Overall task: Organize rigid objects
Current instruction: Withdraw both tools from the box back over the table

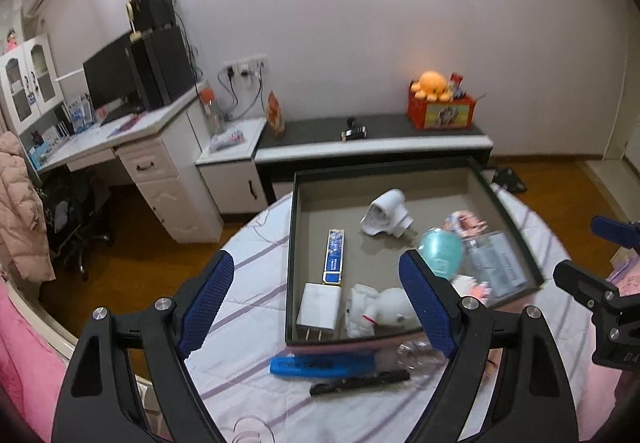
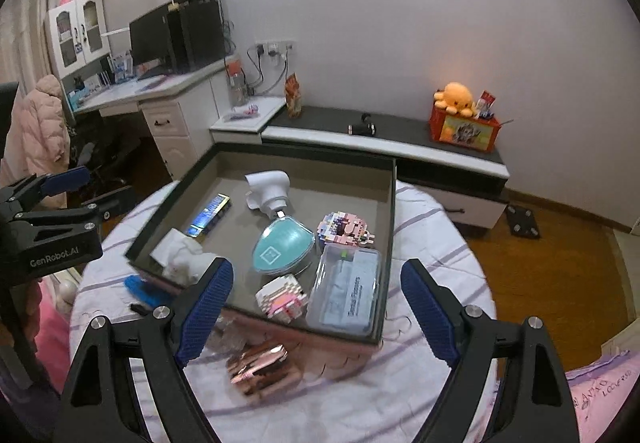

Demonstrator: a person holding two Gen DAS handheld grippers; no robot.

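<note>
one rose-gold case (image 2: 258, 367), right view only

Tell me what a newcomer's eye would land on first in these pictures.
First, the dark-rimmed tray on the round table with the striped cloth, crowded with small things: a teal egg-shaped case near its middle and a clear plastic box at its near right corner. Next, the open left claw and right claw framing each view, both empty. Behind, an orange plush octopus sits on a red box on the low cabinet against the wall.

Left tool (image 1: 316, 301) open, empty, above tray (image 1: 294, 243) on table (image 1: 248, 283).
</note>
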